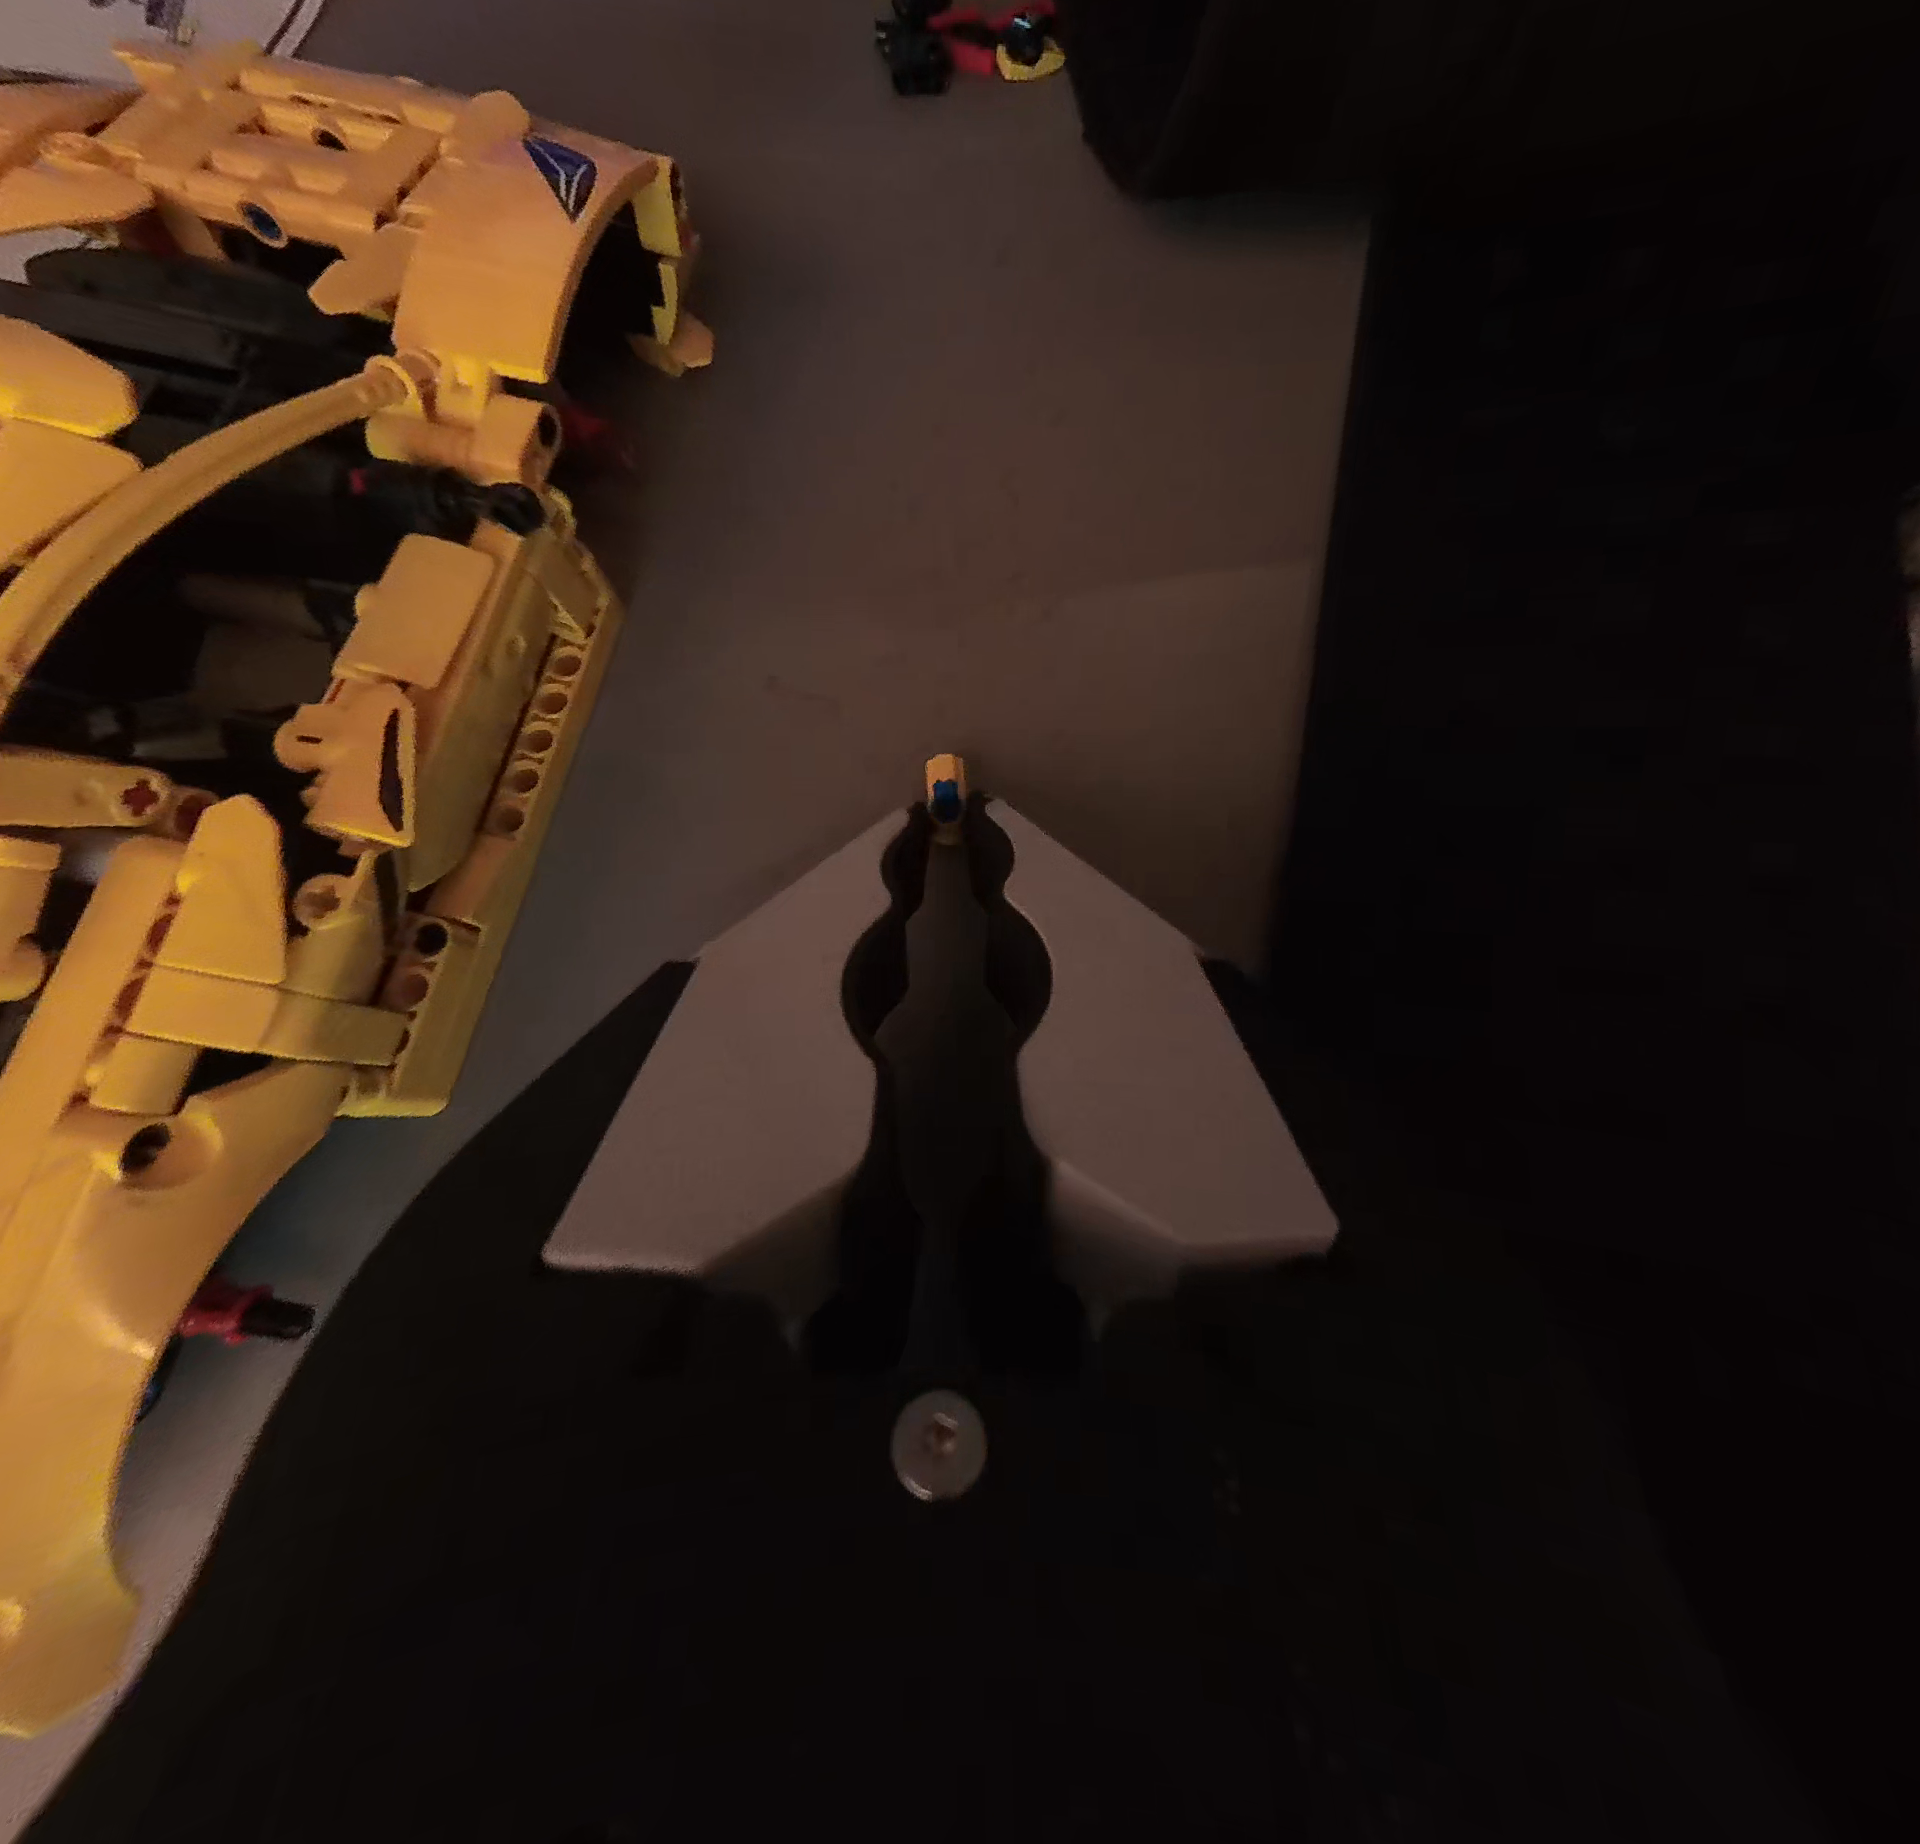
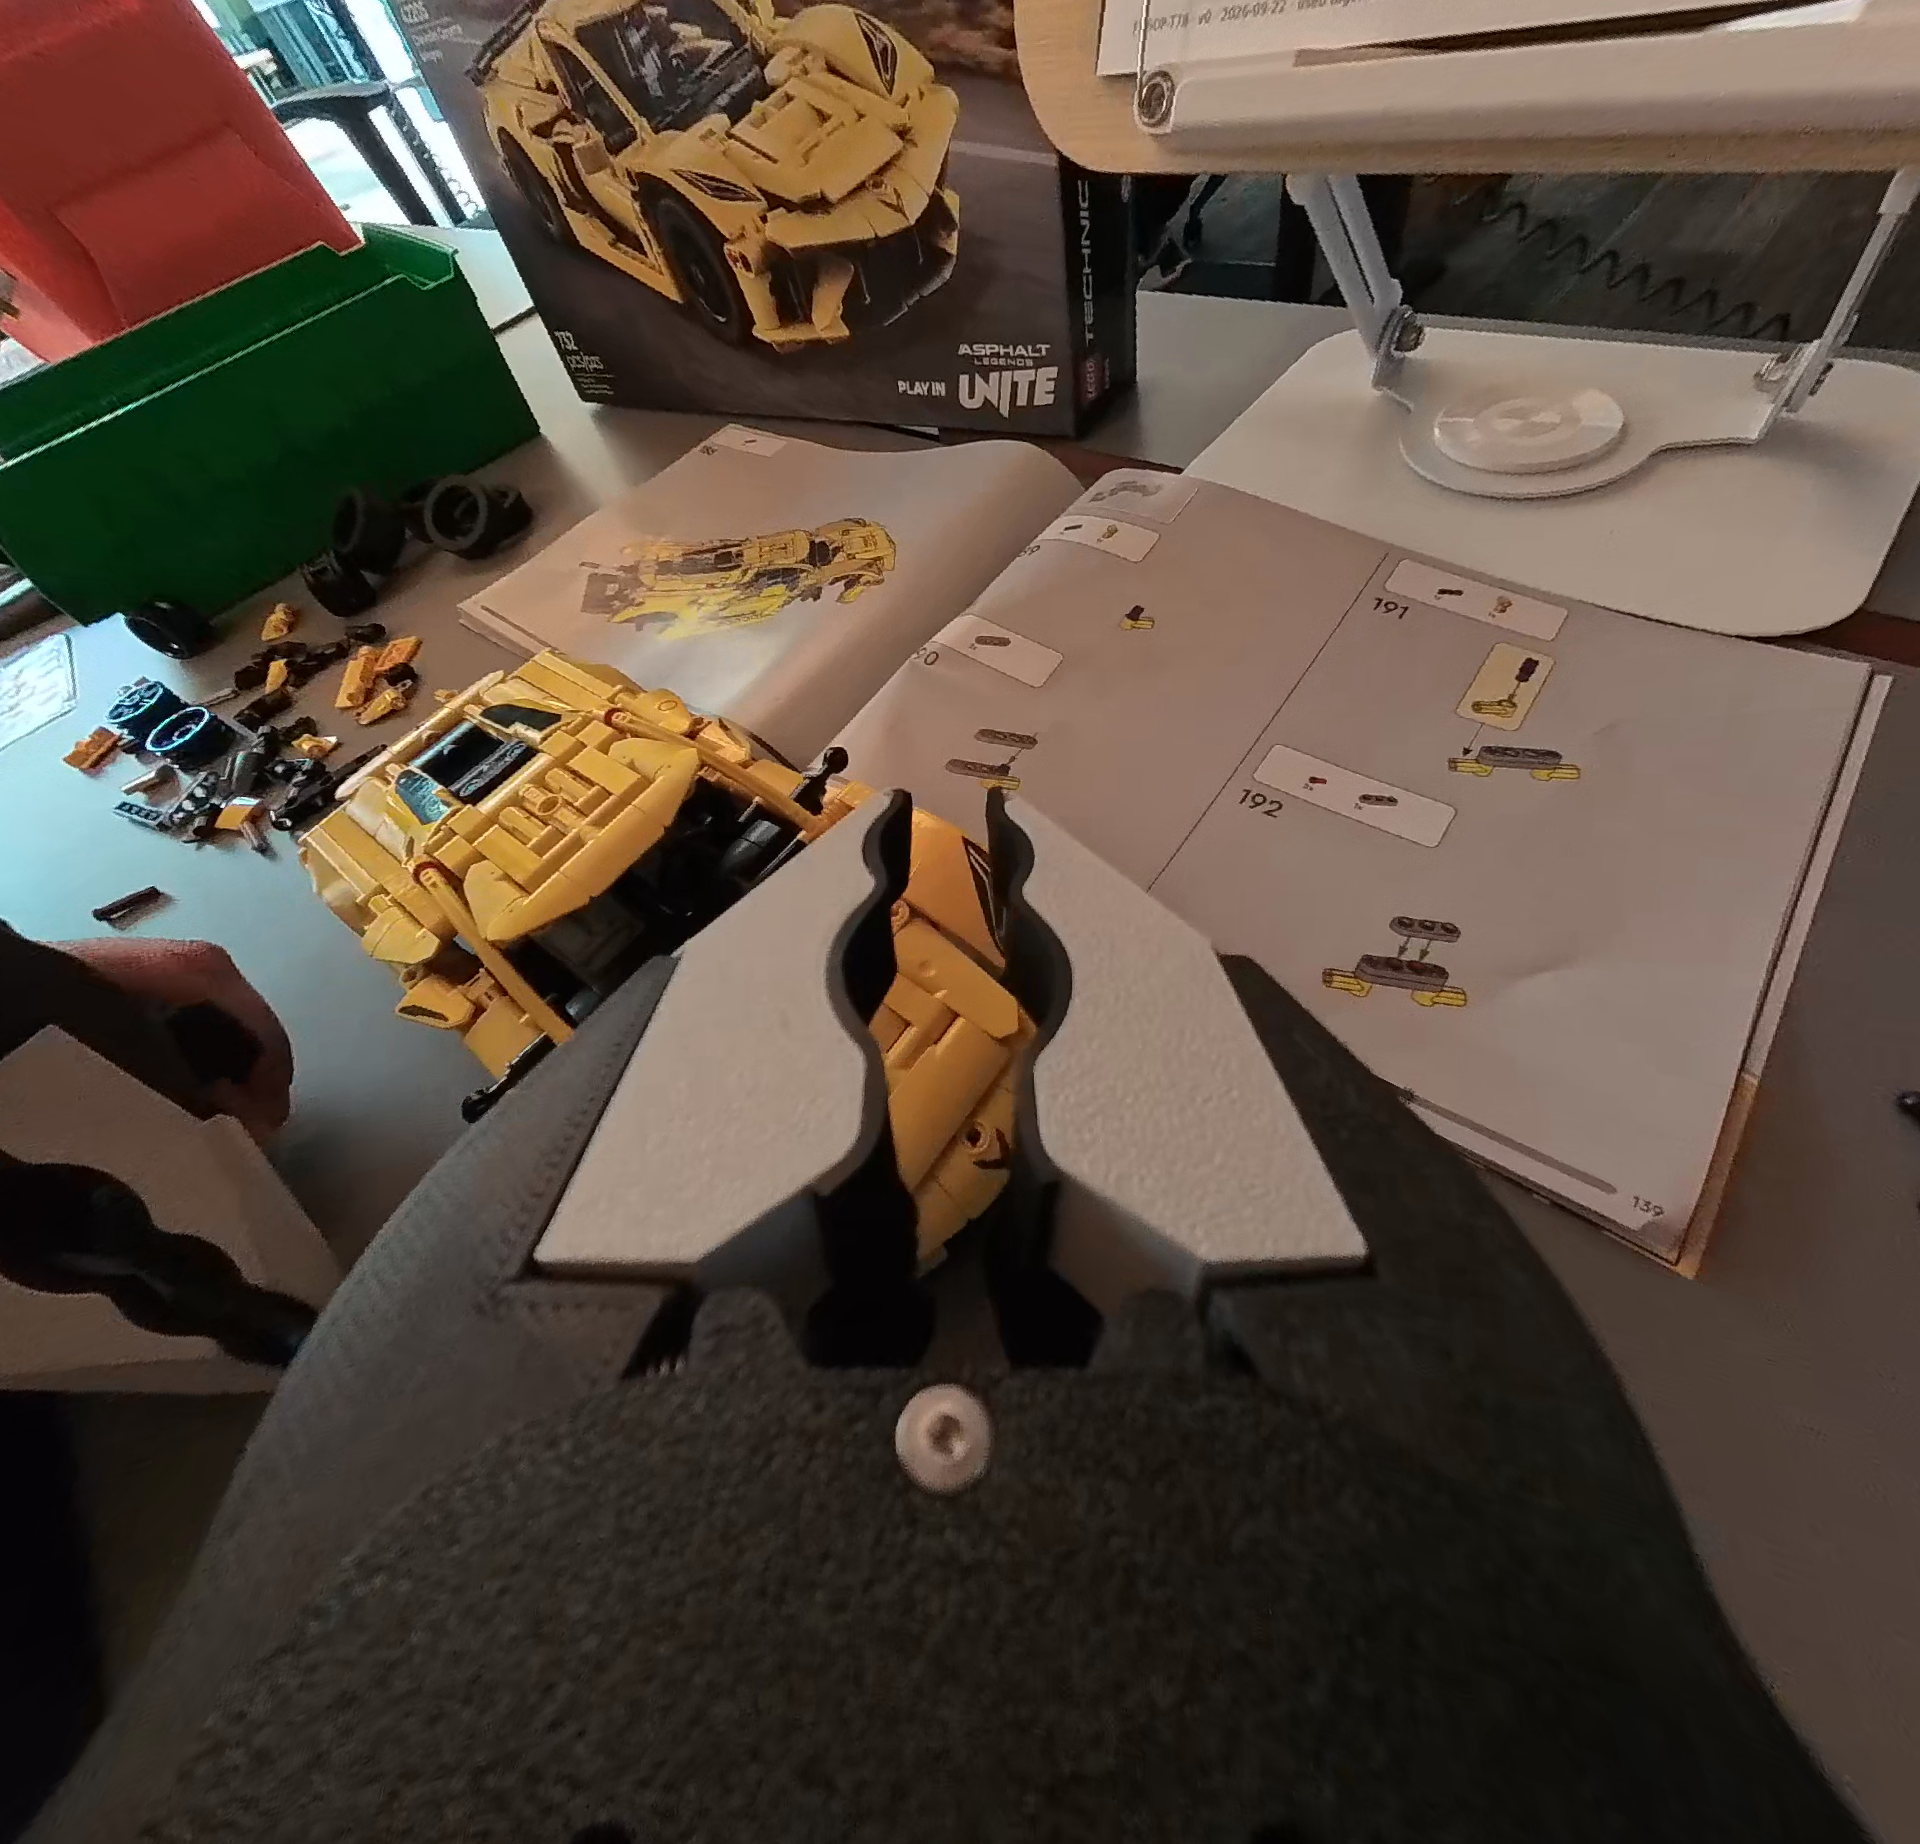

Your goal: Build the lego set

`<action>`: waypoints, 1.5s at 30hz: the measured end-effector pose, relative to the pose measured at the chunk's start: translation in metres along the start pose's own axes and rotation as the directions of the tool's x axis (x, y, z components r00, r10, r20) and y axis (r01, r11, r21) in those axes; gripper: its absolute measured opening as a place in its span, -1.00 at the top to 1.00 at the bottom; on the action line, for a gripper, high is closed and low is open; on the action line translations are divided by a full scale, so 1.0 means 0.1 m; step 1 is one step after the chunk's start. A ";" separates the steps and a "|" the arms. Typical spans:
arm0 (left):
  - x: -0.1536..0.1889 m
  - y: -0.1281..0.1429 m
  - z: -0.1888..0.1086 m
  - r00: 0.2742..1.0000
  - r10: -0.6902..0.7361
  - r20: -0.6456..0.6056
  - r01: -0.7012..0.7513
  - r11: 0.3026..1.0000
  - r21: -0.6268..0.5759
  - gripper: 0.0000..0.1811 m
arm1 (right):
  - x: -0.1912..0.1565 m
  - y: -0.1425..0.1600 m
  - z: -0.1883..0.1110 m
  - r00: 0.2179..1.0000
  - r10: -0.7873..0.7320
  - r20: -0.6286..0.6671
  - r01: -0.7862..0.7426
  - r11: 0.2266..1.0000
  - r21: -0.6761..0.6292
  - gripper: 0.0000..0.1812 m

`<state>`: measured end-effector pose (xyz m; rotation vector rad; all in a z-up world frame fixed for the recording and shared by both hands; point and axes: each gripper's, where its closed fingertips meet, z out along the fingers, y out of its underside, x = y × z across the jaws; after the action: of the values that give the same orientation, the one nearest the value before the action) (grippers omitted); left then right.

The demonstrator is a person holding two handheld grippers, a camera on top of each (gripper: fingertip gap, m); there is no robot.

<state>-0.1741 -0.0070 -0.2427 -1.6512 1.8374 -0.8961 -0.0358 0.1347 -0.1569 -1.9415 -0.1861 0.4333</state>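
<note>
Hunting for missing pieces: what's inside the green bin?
Nothing shows. The green bin sits behind the black tyres, and its front wall and rim hide the inside from the right wrist view.

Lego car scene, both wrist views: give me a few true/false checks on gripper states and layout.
1. The left gripper is shut on a small yellow and blue piece. True.
2. The right gripper holds a black tyre. False: its jaws are open and empty, with the yellow car seen between them.
3. The instruction booklet lies open on the table. True.
4. The green bin stands right of the booklet. False: it is at the left, behind the loose tyres.
5. The car already has its wheels on. False: the wheel arch is empty.
</note>
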 end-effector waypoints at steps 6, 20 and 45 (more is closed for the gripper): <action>-0.01 0.01 0.00 0.999 0.023 0.027 -0.023 1.000 -0.017 0.92 | 0.03 -0.07 -0.05 1.000 0.017 0.006 -0.017 0.999 0.029 0.85; -0.41 -0.49 -0.86 0.970 -0.131 0.203 0.038 0.911 0.410 0.57 | 0.37 -0.12 -0.55 0.998 0.032 -0.057 -0.027 0.996 0.088 0.66; -1.77 1.49 -2.05 0.618 -0.500 0.606 0.546 0.828 0.127 0.83 | 0.68 0.63 -1.56 0.965 -0.067 -0.255 0.033 0.990 -0.138 0.44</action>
<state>-0.4007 0.2031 -0.2313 -2.2461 0.9401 -0.3886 0.0825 -0.0020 -0.1745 -2.0976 -0.0959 0.1329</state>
